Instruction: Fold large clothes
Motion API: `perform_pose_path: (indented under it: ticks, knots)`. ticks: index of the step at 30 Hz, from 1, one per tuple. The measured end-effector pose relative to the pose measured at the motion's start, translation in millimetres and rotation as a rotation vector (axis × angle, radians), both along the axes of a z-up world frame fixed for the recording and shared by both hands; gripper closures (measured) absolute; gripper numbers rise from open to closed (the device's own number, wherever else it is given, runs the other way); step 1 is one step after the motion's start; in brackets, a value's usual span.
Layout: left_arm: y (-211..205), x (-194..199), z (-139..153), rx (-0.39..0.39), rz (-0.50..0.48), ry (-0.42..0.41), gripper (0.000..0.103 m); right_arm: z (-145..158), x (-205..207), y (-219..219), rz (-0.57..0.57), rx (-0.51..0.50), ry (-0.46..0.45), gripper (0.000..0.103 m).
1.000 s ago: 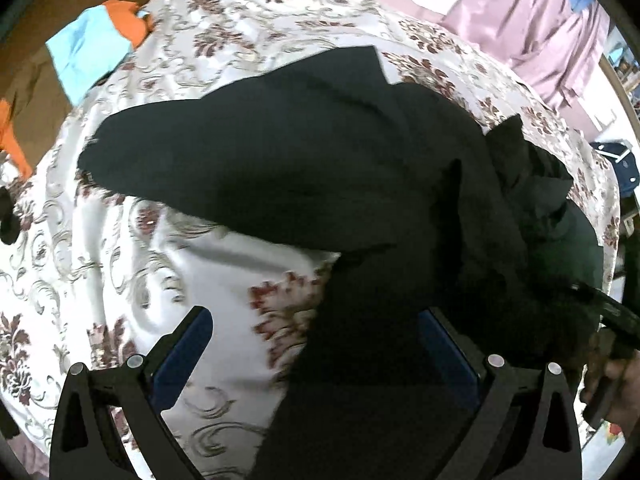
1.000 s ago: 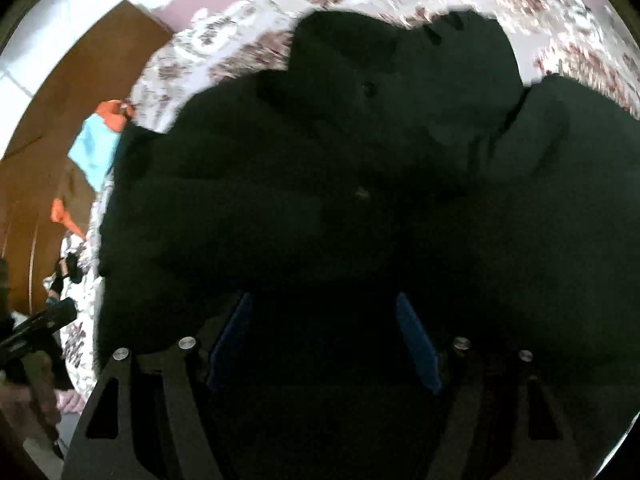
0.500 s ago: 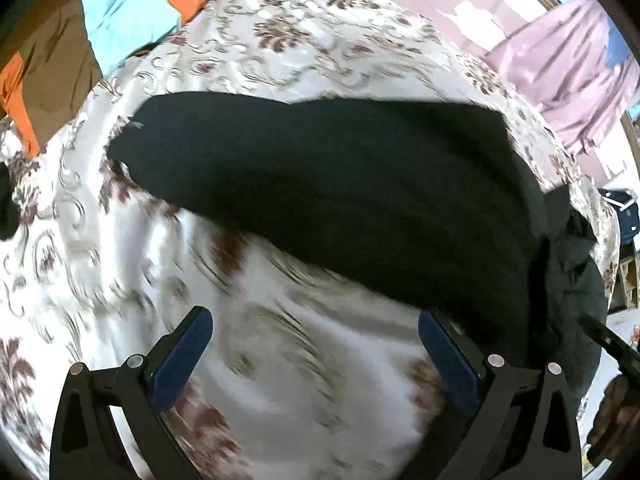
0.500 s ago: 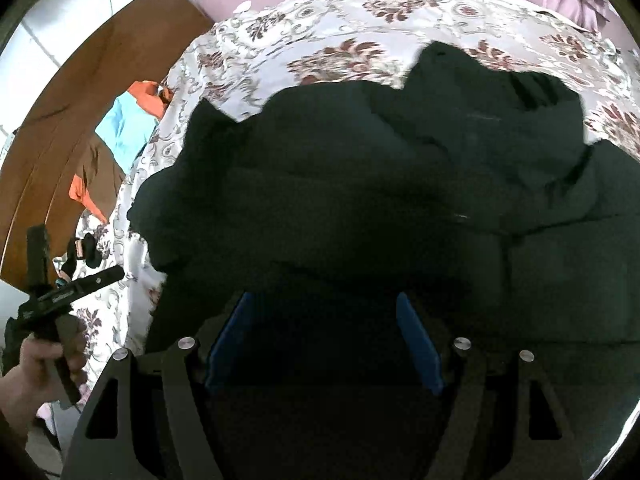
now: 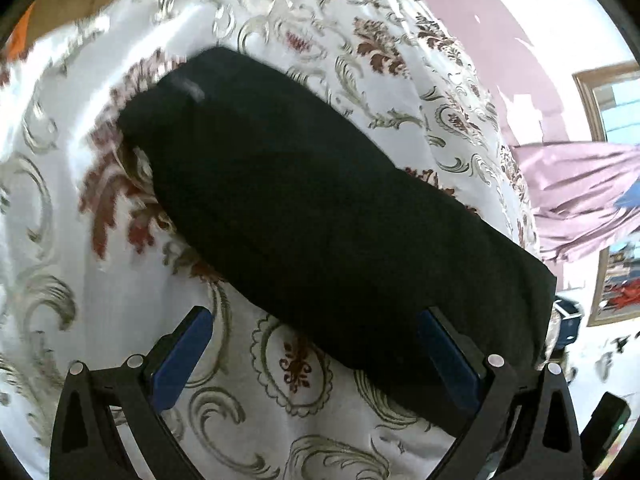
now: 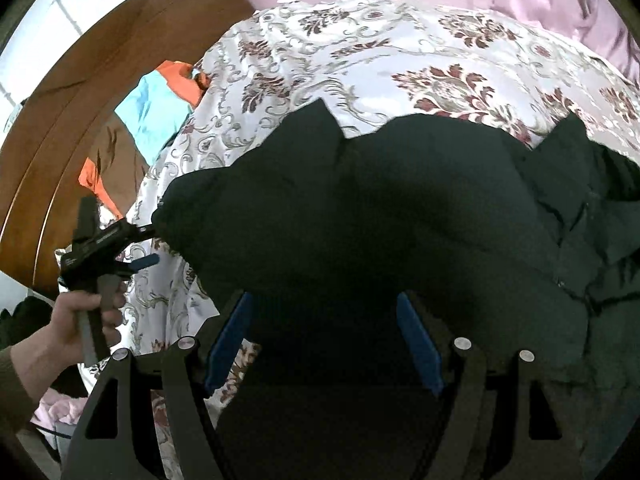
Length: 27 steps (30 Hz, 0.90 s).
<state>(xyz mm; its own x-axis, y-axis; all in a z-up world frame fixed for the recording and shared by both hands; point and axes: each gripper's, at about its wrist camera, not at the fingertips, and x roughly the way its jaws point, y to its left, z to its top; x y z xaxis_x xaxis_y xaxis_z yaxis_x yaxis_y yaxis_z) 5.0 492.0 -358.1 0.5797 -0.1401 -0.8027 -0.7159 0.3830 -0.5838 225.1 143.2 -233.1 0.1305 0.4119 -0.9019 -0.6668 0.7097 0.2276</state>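
A large black garment (image 6: 380, 220) lies spread on the floral bedspread (image 6: 360, 48). One long black sleeve (image 5: 320, 208) runs diagonally across the left wrist view, its cuff end at the upper left. My left gripper (image 5: 316, 344) hovers open close above the sleeve's lower edge, which reaches its right finger. In the right wrist view the left gripper (image 6: 156, 245), held by a hand (image 6: 76, 320), sits open at the garment's left tip. My right gripper (image 6: 324, 340) stands open over the garment's body, with dark fabric lying below and between its blue pads (image 6: 230, 344); no pinch shows.
A wooden headboard (image 6: 100, 60) stands at the left, with orange, blue and brown clothes (image 6: 152, 108) piled against it. Pink curtains (image 5: 580, 184) hang past the bed's far side. Bare bedspread (image 5: 100, 320) lies left of the sleeve.
The left gripper has swung left and come down close over the sleeve, rolling as it went. The right gripper has drawn back, so more bedspread shows beyond the garment. Both stayed open.
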Motion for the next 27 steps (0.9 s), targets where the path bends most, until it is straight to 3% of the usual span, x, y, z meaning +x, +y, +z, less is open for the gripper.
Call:
perform_pose_path:
  ticks: [6,12,13,14,15,16,17,18,20,23,25,27]
  knots:
    - [4,2,-35,-0.109,0.075,-0.048,0.007,4,0,5,0.007,-0.016,-0.003,0.033]
    - [25,29,-44,-0.125,0.129,-0.100,0.012,7,6,1,0.007,-0.029,-0.026,0.033]
    - [29,32,-44,-0.127,0.137,-0.104,0.016,6,7,-1,0.004,-0.033,-0.027,0.033]
    - [32,34,-43,-0.125,0.140,-0.105,0.028,4,8,-2,0.000,-0.038,-0.027,0.033]
    - [36,37,-43,-0.114,0.133,-0.089,0.047,3,10,-3,-0.004,-0.043,-0.028,0.033]
    - [37,40,-43,-0.104,0.115,-0.076,0.058,1,10,-3,-0.008,-0.045,-0.028,0.033]
    - [37,45,-40,-0.077,0.073,-0.064,0.075,-1,11,-3,-0.015,-0.047,-0.029,0.033]
    - [35,48,-35,-0.045,0.033,-0.058,0.085,-3,12,-3,-0.019,-0.047,-0.031,0.033]
    - [32,52,-22,0.018,-0.021,-0.052,0.093,-7,14,0,-0.019,-0.050,-0.055,0.033]
    - [28,57,7,0.093,-0.071,-0.074,0.095,-16,15,12,0.012,-0.075,-0.108,0.034]
    - [28,54,27,0.129,-0.078,-0.107,0.096,-25,19,22,0.033,-0.091,-0.119,0.045]
    - [27,49,51,0.166,-0.084,-0.147,0.096,-35,22,33,0.062,-0.111,-0.115,0.069]
